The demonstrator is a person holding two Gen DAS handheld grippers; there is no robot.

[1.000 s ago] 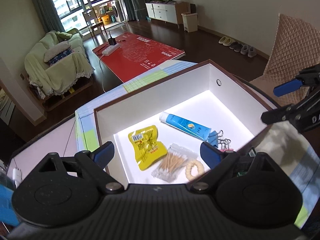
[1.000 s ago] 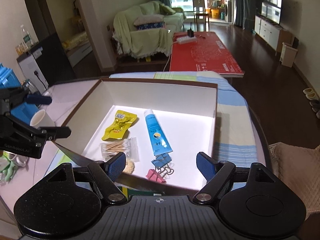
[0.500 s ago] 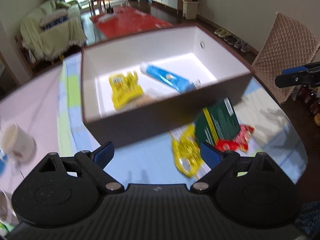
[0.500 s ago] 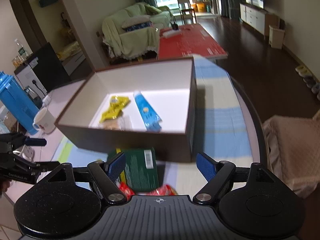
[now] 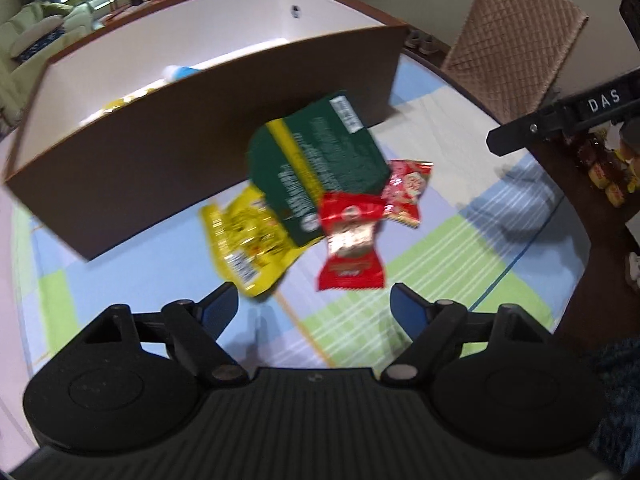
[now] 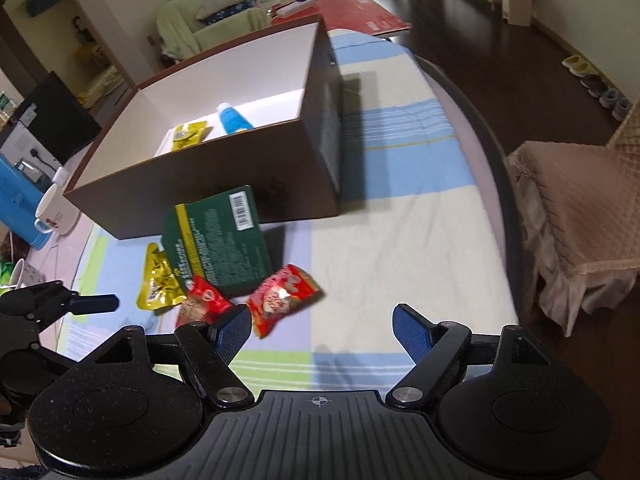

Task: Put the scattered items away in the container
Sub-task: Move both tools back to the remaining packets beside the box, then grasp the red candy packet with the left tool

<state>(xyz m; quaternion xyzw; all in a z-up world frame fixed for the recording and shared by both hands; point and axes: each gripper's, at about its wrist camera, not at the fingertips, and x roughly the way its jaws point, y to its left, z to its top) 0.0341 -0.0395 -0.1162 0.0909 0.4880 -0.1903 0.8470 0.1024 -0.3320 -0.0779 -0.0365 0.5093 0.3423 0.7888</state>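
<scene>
Both claws wide open, holding nothing: left claw (image 5: 312, 304), right claw (image 6: 322, 326) | step: reaching for snacks | green packet (image 6: 220, 244), yellow packet (image 5: 248, 240), two red packets (image 5: 352, 240) lie just beside box (image 6: 224, 176) | next: probably grab one, lift it over the wall.

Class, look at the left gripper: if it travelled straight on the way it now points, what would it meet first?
Most likely the red snack packet, lying between the open left gripper's fingers' line and just ahead. Behind it lie the green packet and the box. The picture is blurred, so depth is uncertain.
</scene>
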